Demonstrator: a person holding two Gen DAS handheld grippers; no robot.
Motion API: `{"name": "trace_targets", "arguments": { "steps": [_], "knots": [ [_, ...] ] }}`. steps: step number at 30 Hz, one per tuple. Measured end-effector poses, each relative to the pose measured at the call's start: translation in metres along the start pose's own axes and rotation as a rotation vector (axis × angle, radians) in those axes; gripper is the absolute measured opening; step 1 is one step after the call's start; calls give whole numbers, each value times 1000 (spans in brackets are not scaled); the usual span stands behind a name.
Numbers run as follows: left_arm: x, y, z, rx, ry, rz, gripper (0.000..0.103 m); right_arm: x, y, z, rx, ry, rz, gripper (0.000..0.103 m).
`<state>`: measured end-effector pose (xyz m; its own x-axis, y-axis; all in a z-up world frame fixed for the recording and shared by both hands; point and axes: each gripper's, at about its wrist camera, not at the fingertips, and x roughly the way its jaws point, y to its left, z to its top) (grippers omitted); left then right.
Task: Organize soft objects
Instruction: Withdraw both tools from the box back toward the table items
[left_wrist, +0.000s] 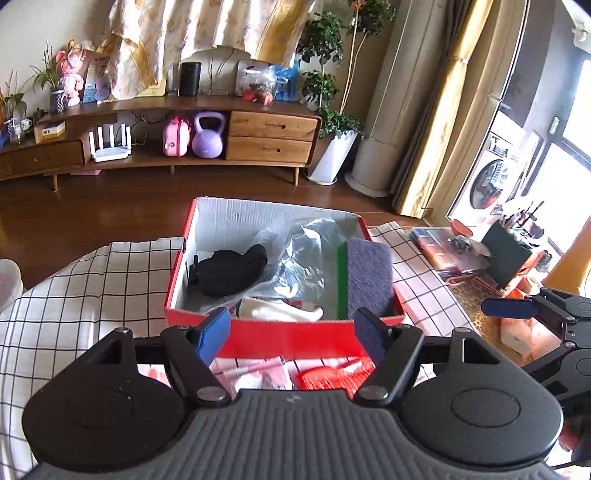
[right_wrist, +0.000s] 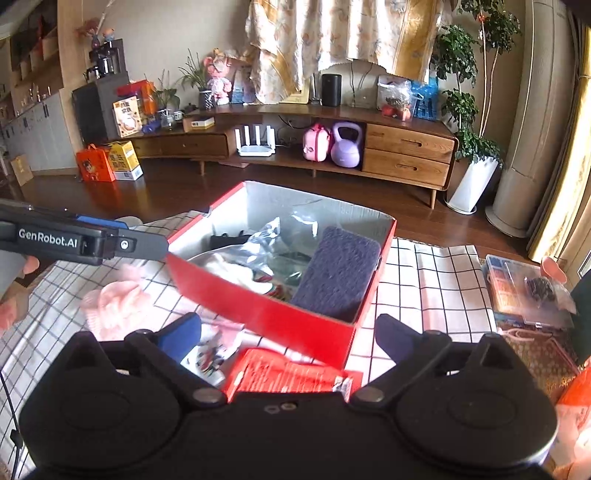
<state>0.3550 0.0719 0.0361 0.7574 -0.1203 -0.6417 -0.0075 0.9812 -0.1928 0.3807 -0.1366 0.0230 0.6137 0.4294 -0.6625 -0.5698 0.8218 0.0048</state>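
A red box (left_wrist: 288, 332) with a white inside stands on the checked cloth. In it lie a black soft item (left_wrist: 227, 271), a clear plastic bag (left_wrist: 299, 258), a white sock (left_wrist: 277, 310) and a purple pad (left_wrist: 369, 277) with a green edge, leaning on the right wall. My left gripper (left_wrist: 291, 338) hangs open just in front of the box's near wall, with nothing between its fingers. My right gripper (right_wrist: 290, 338) is open and empty near the box's (right_wrist: 258, 306) front corner. A pink knitted item (right_wrist: 114, 306) and a red packet (right_wrist: 288, 376) lie on the cloth in front of the box.
The checked tablecloth (left_wrist: 92, 288) covers the table. To the right lie a clear plastic case (right_wrist: 517, 291) and a patterned mat. A hand (right_wrist: 14, 306) shows at the left edge. Beyond the table are a wooden floor and a long wooden cabinet (left_wrist: 269, 136).
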Motion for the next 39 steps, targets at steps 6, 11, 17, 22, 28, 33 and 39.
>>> {"name": "trace_targets", "arguments": {
  "steps": [6, 11, 17, 22, 28, 33, 39],
  "knots": [
    [-37, -1, -20, 18, -24, -15, 83, -26, 15, -16, 5, -15, 20, 101],
    [-62, 3, -41, 24, -16, -16, 85, -42, 26, -31, 10, -17, 31, 101],
    [-81, 15, -76, 25, -15, 9, 86, -49, 32, -52, 9, -6, 27, 101],
    [-89, 25, -110, 11, -20, 20, 94, -47, 23, -70, 34, 13, 17, 101],
    [-86, 38, -145, -32, -28, 56, 103, -37, 9, -93, 16, 55, -9, 101],
    [-73, 48, -167, -69, 24, 40, 103, -23, -4, -110, 8, 102, -7, 100],
    [-47, 53, -189, -118, 93, 57, 103, 6, -13, -126, -1, 174, 5, 97]
  ]
}}
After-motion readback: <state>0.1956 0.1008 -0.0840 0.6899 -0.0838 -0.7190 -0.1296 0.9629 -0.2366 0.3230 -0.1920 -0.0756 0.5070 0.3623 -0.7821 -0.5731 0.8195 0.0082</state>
